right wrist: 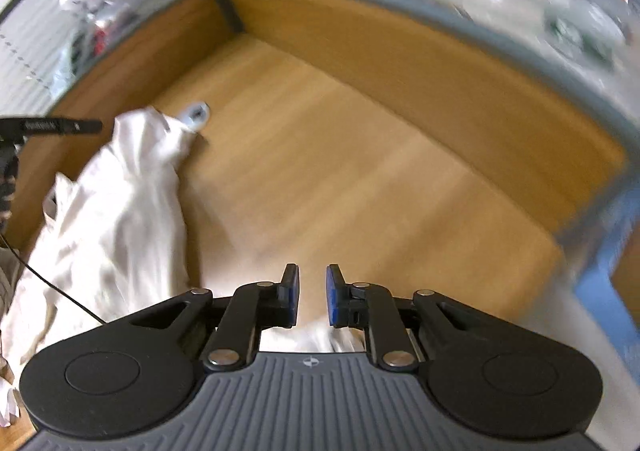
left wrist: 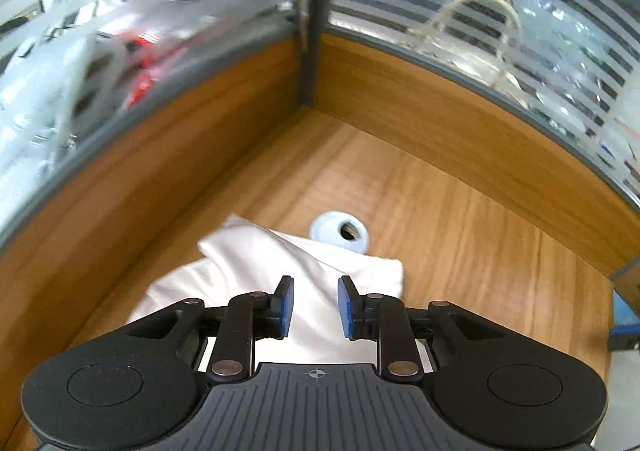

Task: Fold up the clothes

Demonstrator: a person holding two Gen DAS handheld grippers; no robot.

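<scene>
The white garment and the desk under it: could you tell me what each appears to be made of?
White garment: probably a thin woven or knit fabric, matte to slightly silky, since it lies in soft folds and creases. Desk: wood or wood-look laminate, smooth with a low sheen; grain lines show, but real wood cannot be confirmed.

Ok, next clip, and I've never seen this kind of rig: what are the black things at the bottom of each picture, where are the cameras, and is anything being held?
No robot here: a person holds a two-finger gripper in each hand, and a fisheye camera on each looks forward along its fingers. One picture is from the left gripper, the other from the right gripper. The black shapes are their bodies, with blue pads on the fingers. Both are open and hold nothing. On the wooden desk lies a crumpled white garment, not folded, with a small pale blue ring-shaped object at its far edge. The left gripper is above the cloth; the right is mostly over bare wood.
</scene>
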